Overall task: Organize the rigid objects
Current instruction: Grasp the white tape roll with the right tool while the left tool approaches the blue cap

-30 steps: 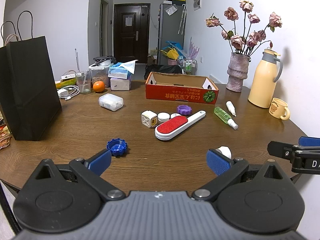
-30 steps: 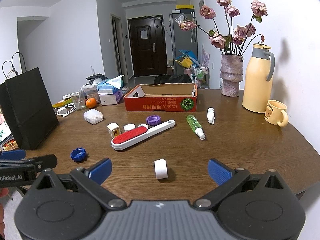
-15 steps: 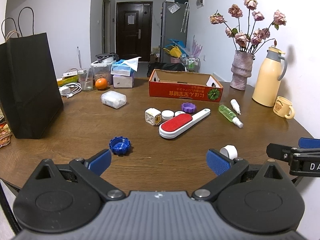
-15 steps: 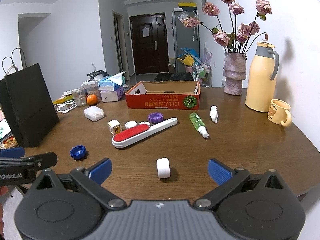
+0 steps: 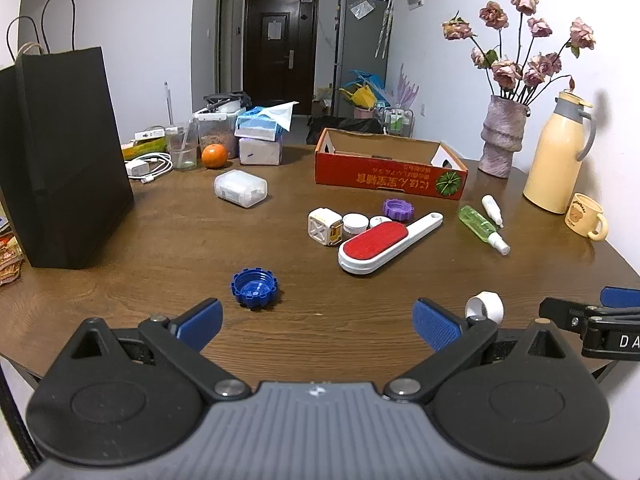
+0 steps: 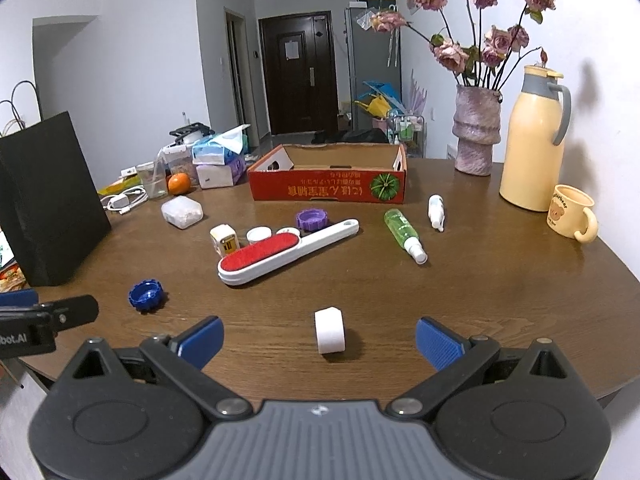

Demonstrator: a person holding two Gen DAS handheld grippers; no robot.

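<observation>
Small rigid items lie on a round wooden table point(image 5: 160, 240). A blue ridged cap point(image 5: 253, 289) lies just ahead of my open, empty left gripper point(image 5: 318, 326). A white roll point(image 6: 329, 330) stands just ahead of my open, empty right gripper point(image 6: 320, 340); it also shows in the left wrist view point(image 5: 485, 306). Farther on lie a red-and-white lint brush point(image 6: 280, 254), a white cube point(image 6: 225, 239), white lids point(image 6: 259, 235), a purple cap point(image 6: 312, 219), a green spray bottle point(image 6: 404, 234) and a small white bottle point(image 6: 435, 207). An open red cardboard box point(image 6: 328, 190) stands behind them.
A black paper bag point(image 5: 60, 160) stands at the left. A vase with dried roses point(image 6: 476, 136), a cream thermos point(image 6: 532, 144) and a mug point(image 6: 570, 216) stand at the right. A clear plastic box point(image 5: 240, 188), an orange point(image 5: 214, 156), tissues and cables lie at the back left.
Both grippers have risen and tilted slightly, so the table items sit lower and nearer in view. Nothing was taken hold of; the jaws stay open.
</observation>
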